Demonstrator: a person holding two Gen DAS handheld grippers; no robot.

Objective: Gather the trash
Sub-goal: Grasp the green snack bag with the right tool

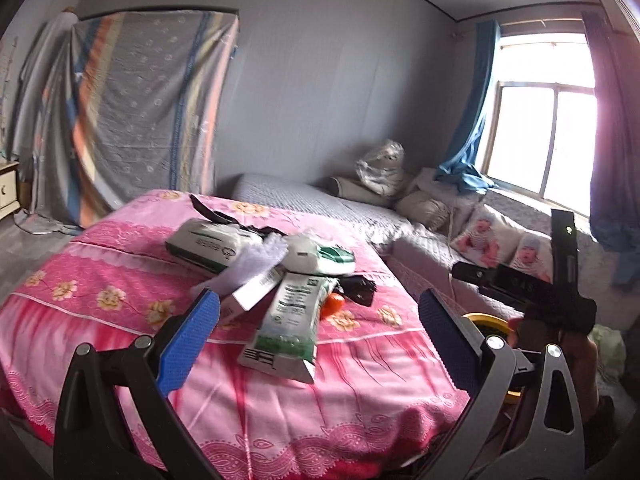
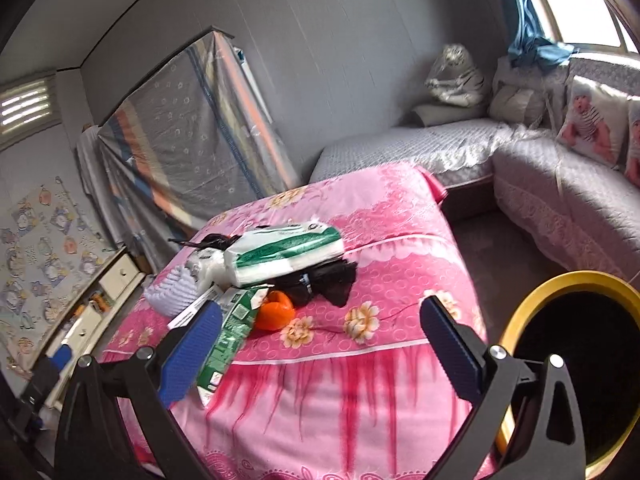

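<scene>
A heap of trash lies on the pink flowered cloth of the table (image 1: 120, 280) (image 2: 400, 232): white-and-green tissue packs (image 1: 208, 246) (image 2: 284, 252), a flat green-and-white wrapper (image 1: 286, 320) (image 2: 230, 336), an orange piece (image 1: 333, 304) (image 2: 274, 312), a black bag (image 1: 360, 288) (image 2: 324, 280) and a white ribbed cup (image 1: 256, 262) (image 2: 172, 294). My left gripper (image 1: 320, 320) is open and empty, above the table's near part. My right gripper (image 2: 322, 326) is open and empty, in front of the heap. A yellow-rimmed black bin (image 2: 576, 360) (image 1: 488, 322) stands to the right of the table.
A grey L-shaped sofa (image 2: 520, 160) with baby-print cushions (image 2: 592, 120) runs behind and right of the table. A draped cloth (image 1: 144, 120) covers something at the back wall. A white cabinet (image 2: 100, 300) stands at the left. The right gripper's black body (image 1: 560, 280) shows in the left wrist view.
</scene>
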